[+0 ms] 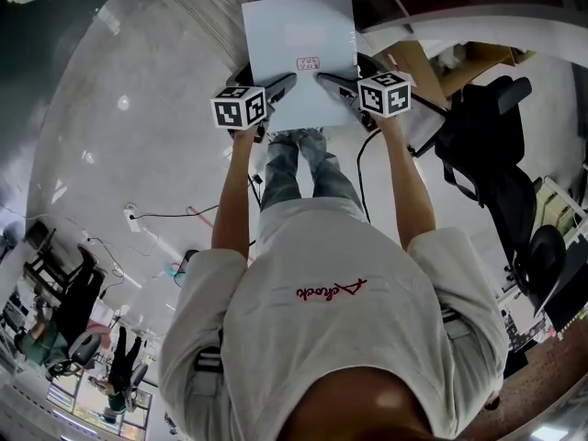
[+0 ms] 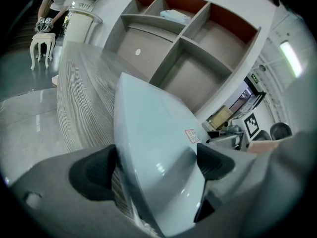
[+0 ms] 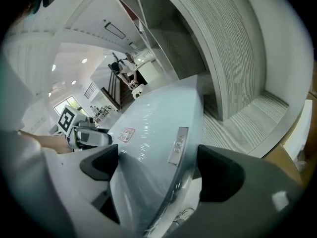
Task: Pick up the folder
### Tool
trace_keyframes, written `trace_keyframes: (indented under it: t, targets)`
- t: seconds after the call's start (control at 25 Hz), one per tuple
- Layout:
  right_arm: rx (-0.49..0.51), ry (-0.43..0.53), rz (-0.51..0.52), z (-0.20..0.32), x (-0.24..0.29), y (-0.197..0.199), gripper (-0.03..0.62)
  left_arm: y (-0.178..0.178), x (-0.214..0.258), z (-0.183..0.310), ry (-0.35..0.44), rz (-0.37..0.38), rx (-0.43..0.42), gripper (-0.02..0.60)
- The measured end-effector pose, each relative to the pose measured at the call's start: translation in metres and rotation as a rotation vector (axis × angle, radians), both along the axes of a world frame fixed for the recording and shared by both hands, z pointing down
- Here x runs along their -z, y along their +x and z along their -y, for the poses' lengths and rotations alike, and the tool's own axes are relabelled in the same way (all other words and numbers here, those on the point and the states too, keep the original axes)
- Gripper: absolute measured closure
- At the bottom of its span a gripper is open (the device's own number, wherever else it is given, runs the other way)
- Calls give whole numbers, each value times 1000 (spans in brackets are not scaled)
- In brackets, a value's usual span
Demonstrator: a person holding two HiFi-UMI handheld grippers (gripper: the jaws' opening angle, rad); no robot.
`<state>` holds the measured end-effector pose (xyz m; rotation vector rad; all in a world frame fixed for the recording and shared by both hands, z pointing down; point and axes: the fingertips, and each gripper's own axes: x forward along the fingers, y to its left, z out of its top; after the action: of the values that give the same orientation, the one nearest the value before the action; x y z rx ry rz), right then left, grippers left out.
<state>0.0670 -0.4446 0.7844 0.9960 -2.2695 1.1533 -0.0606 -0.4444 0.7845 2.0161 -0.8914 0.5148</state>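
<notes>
Two grippers are in your hands, and both are wide open. The pale folder (image 1: pixel 299 53) sits between them, out in front of you. Your left gripper (image 1: pixel 281 87) has the folder's near left corner in the gap between its jaws. Your right gripper (image 1: pixel 333 83) has the near right corner in its gap. In each gripper view the folder fills most of the gap, but the dark pads (image 2: pixel 94 171) are not squeezing it. A small red stamp (image 2: pixel 192 135) is on the folder's top face, just ahead of the left gripper's jaws. A thin metal tag (image 3: pixel 178 145) is on the folder's edge, just ahead of the right gripper's jaws. Past the folder's far end, ahead of both grippers, is a gray striped table (image 2: pixel 84 98). I cannot tell if the folder rests on it. Farther ahead of the left gripper stands a shelf (image 2: pixel 171 58). A black chair (image 1: pixel 496 182) is off to the right of the right gripper.
</notes>
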Motion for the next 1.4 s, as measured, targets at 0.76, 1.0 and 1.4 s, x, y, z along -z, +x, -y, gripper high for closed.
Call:
trace_keyframes:
  t: [0.76, 1.0, 1.4]
  targets:
    - [-84, 122, -33, -8, 30, -10, 112, -16, 29, -8, 120, 12, 123, 89]
    - [-88, 207, -32, -11, 70, -25, 114, -31, 69, -12, 208, 12, 139, 89]
    - [-72, 365, -3, 0, 144, -35, 114, -41, 146, -6, 381, 12, 185, 89]
